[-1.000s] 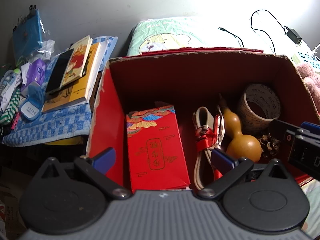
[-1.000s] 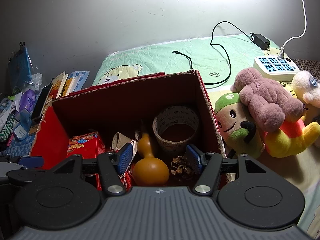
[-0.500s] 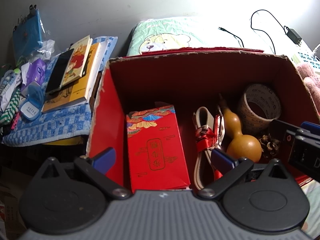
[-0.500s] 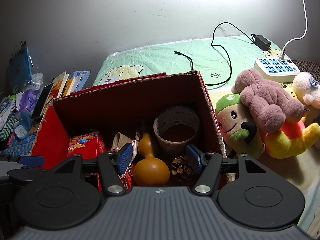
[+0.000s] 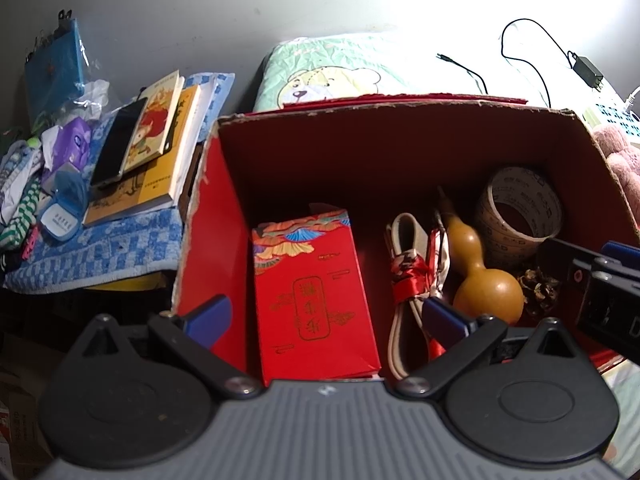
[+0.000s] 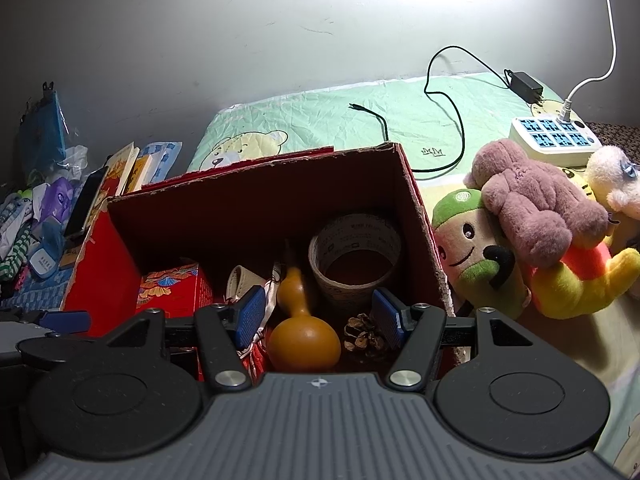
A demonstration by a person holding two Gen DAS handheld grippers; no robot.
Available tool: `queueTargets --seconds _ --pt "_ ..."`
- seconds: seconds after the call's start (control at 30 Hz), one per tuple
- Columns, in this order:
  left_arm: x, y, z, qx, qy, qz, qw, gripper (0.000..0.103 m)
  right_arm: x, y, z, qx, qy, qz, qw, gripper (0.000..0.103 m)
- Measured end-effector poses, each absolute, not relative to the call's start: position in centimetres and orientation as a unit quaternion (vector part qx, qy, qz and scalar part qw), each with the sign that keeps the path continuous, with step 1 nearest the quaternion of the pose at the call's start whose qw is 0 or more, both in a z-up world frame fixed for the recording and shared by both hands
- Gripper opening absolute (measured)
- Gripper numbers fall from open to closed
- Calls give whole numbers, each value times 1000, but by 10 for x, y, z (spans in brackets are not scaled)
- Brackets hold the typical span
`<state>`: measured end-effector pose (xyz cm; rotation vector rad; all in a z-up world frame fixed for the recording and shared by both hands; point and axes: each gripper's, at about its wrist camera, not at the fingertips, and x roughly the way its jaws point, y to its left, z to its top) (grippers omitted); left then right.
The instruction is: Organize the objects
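since the box [image 6: 416, 216] already has the gourd [image 6: 304, 336], tape roll [image 6: 354, 256] and red packet [image 5: 312, 292] inside, looks partly done; plush toys [image 6: 536, 216] still outside; left gripper [image 5: 326, 316] and right gripper [image 6: 320, 314] both wide open, holding nothing.

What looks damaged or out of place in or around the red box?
The red box has a ragged, torn top rim. Inside, the gourd lies on its side and the tape roll is tipped. Beside the box, the plush toys lie in a heap. Nothing looks spilled.
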<state>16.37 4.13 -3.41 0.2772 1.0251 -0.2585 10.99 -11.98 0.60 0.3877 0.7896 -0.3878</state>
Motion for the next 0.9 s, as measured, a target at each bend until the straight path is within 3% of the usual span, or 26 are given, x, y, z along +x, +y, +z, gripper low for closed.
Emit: queueTargets --seconds 0.9 --pt "168 42 -29 136 473 -119 863 102 109 -123 8 193 359 -170 897 62"
